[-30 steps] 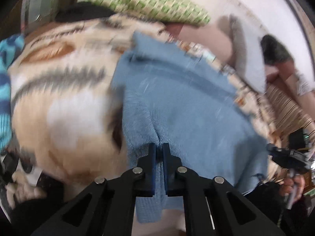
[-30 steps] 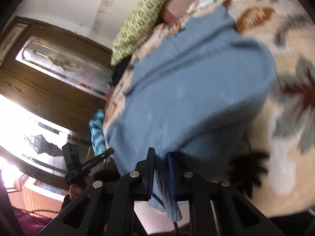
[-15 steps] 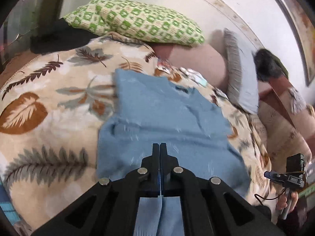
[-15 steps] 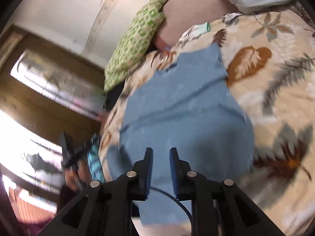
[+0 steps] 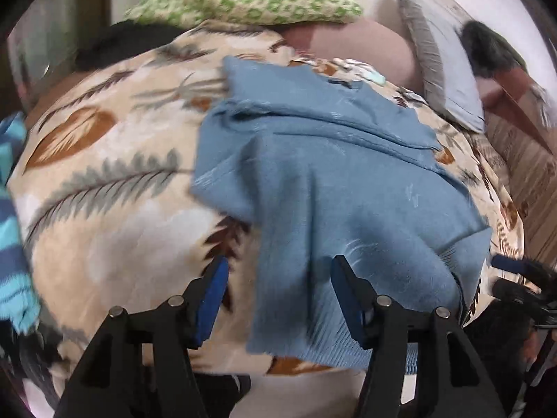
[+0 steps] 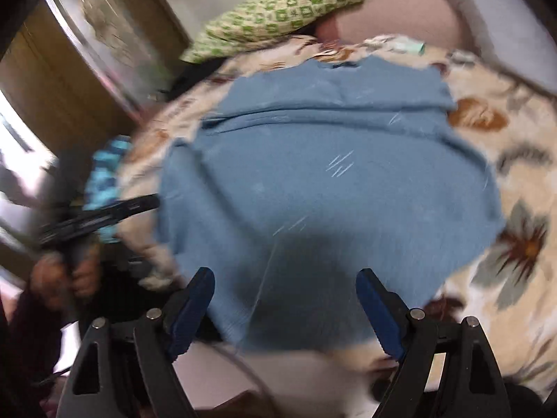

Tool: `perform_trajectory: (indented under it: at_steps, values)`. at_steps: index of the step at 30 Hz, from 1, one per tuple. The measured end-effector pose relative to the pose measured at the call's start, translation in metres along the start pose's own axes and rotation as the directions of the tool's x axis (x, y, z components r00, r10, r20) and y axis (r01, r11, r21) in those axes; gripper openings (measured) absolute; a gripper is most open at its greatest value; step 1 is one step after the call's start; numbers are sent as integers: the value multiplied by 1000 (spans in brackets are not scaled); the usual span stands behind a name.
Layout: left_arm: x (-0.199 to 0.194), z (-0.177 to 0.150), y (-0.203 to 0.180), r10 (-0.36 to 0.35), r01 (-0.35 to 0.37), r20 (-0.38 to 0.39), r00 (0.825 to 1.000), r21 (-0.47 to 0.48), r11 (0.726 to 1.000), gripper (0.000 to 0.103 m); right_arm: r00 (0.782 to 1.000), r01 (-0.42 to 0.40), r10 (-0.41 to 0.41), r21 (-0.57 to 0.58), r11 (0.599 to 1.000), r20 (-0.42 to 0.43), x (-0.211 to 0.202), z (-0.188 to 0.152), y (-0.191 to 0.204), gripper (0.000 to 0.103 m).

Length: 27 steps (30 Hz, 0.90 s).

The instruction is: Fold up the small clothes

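A blue knit garment (image 5: 330, 181) lies spread on a leaf-patterned blanket (image 5: 104, 181), its hem hanging over the near edge of the bed. My left gripper (image 5: 278, 271) hovers over the hem's left corner with its jaws opening, pads clear of the cloth. In the right wrist view the same blue garment (image 6: 330, 181) fills the middle. My right gripper (image 6: 282, 278) stands above its near hem, jaws opening wide, nothing pressed between them. The left gripper (image 6: 104, 212) shows at the left, held by a hand (image 6: 62, 275).
A green checked pillow (image 5: 243, 0) and a grey pillow (image 5: 438, 62) lie at the far side of the bed. A turquoise striped cloth (image 5: 14, 244) hangs at the left edge. A wooden door (image 6: 62, 80) stands left. The leaf blanket (image 6: 504, 209) extends right.
Both grippers were shut on the blue garment's hem and have let go. The garment now lies flatter on the blanket, with its hem dropped over the bed edge.
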<state>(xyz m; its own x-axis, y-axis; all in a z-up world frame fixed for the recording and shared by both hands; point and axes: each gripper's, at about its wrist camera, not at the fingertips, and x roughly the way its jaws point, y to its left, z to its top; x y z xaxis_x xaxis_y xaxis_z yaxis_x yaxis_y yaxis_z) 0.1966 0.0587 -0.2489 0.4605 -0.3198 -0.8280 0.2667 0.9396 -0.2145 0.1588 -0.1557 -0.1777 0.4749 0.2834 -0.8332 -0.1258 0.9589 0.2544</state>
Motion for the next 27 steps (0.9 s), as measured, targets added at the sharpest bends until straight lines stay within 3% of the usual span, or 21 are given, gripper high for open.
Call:
perform_trajectory:
  at_steps: [3, 5, 7, 8, 9, 12, 14, 16, 21, 23, 24, 27]
  values:
    - [22, 3, -4, -23, 23, -63, 998, -10, 1000, 67, 989, 120, -121, -16, 993, -79, 33, 10, 17, 86]
    - [33, 1, -7, -60, 61, -80, 995, -1, 998, 64, 964, 219, -229, -86, 972, -136, 58, 2, 23, 82]
    - [37, 0, -5, -61, 62, -89, 994, 8, 998, 33, 961, 226, -234, -66, 972, -146, 61, -9, 10, 74]
    - [38, -2, -4, -98, 99, -96, 991, 1, 995, 17, 965, 205, -208, -34, 978, -162, 60, -15, -1, 68]
    - [36, -5, -1, -144, 144, -94, 985, -5, 990, 14, 969, 175, -172, 2, 985, -177, 57, -19, -12, 64]
    - [32, -16, -6, -167, 174, -104, 980, 63, 983, 11, 976, 91, -63, 125, 988, -208, 38, -35, -51, 51]
    - [30, -21, -5, -239, 245, -120, 963, 37, 969, 11, 975, 59, -18, 183, 981, -223, 29, -43, -69, 48]
    - [22, -23, -3, -338, 339, -112, 934, -17, 941, 11, 972, 33, 24, 238, 971, -232, 26, -49, -84, 48]
    - [2, -18, 0, -436, 431, -70, 897, -80, 899, 11, 973, -94, 167, 385, 918, -162, 25, -55, -106, 48]
    - [0, -14, -1, -422, 417, -71, 904, -75, 906, 11, 959, -167, 253, 467, 868, -126, 28, -62, -116, 48]
    - [2, -11, -4, -377, 374, -89, 922, -48, 926, 11, 957, -177, 264, 483, 858, -117, 30, -63, -117, 48]
    - [11, -14, -5, -310, 308, -125, 942, -33, 951, 12, 979, -93, 158, 404, 910, -131, 25, -58, -99, 54]
